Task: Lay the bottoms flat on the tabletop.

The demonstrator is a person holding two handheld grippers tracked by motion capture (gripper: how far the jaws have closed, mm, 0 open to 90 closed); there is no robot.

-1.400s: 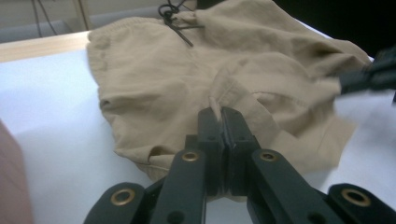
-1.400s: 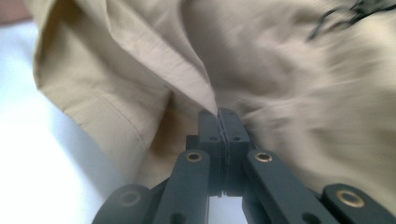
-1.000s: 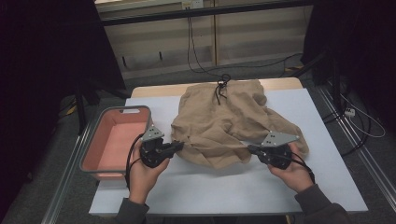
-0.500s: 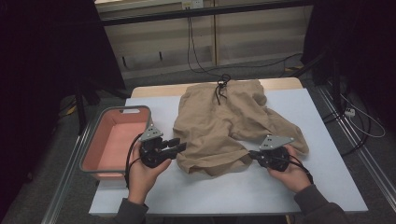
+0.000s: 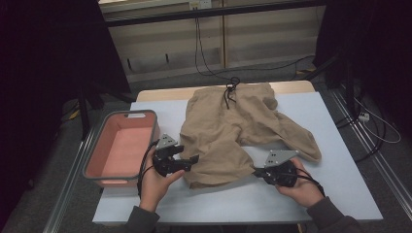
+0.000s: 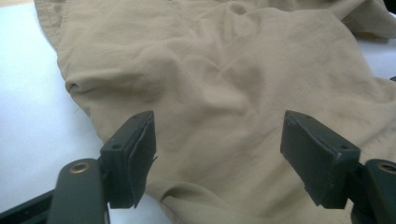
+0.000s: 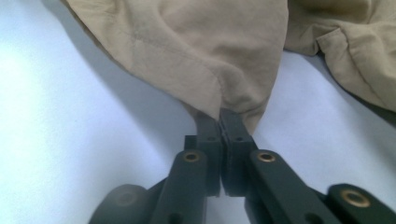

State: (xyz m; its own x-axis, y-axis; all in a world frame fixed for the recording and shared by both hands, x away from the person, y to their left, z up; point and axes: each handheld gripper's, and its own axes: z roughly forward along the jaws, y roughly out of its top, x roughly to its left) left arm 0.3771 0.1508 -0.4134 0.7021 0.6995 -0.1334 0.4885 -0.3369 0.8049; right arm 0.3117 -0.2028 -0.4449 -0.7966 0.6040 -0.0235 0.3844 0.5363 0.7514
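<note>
the tan shorts [image 5: 228,131] lie mid-table, the pink bin [image 5: 121,148] off their left side (apart). my left gripper [image 6: 217,154] has just been opening, spread over cloth; my right gripper [image 7: 219,135] pinches the hem. bare table [image 5: 340,189] rightward.

This looks like a lab or test room set up for recording, not a home. A pale blue bench [image 5: 340,184] fills the middle of the frame, edged by bare metal rails [image 5: 68,199] at lower left and right. Black curtains [image 5: 48,58] hang at upper left and upper right. Loose cables [image 5: 204,53] trail down the plain panelled wall [image 5: 272,34] at the top and across the grey floor [image 5: 291,73]. A white plug strip [image 5: 363,116] lies at right.
</note>
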